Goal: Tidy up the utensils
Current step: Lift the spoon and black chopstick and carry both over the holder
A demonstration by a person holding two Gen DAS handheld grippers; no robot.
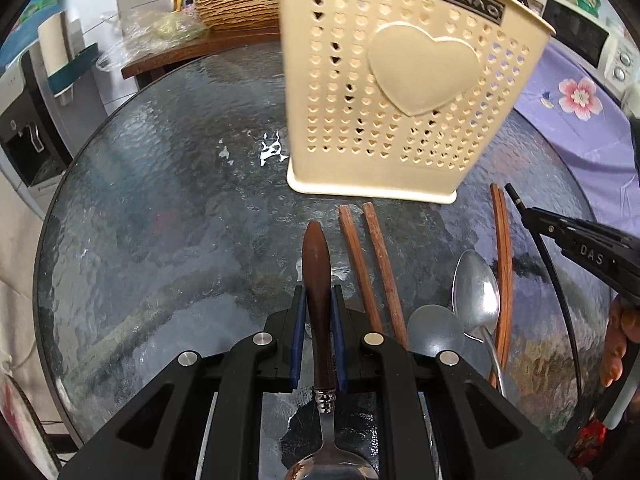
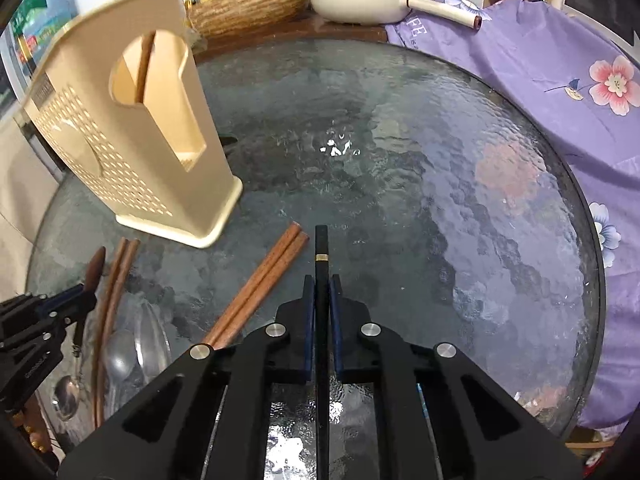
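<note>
Both claws were clamped tight, the left claw (image 1: 319, 312) on a brown-handled spoon (image 1: 316, 264) and the right claw (image 2: 320, 300) on a black chopstick (image 2: 321, 264), low over the worktop (image 2: 400, 180), probably going next into the cream holder (image 1: 400, 80) standing nearby.

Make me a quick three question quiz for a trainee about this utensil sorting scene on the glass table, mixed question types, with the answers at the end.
1. True or false: the left gripper is shut on the spoon with the dark brown wooden handle.
2. What does the right gripper hold? A) a clear plastic spoon B) a black chopstick with a gold band C) a brown wooden chopstick pair
3. Fill in: the cream perforated plastic utensil holder carries a raised ____ shape on its side.

Key: 1 true; 2 B, the black chopstick with a gold band; 3 heart.
</note>
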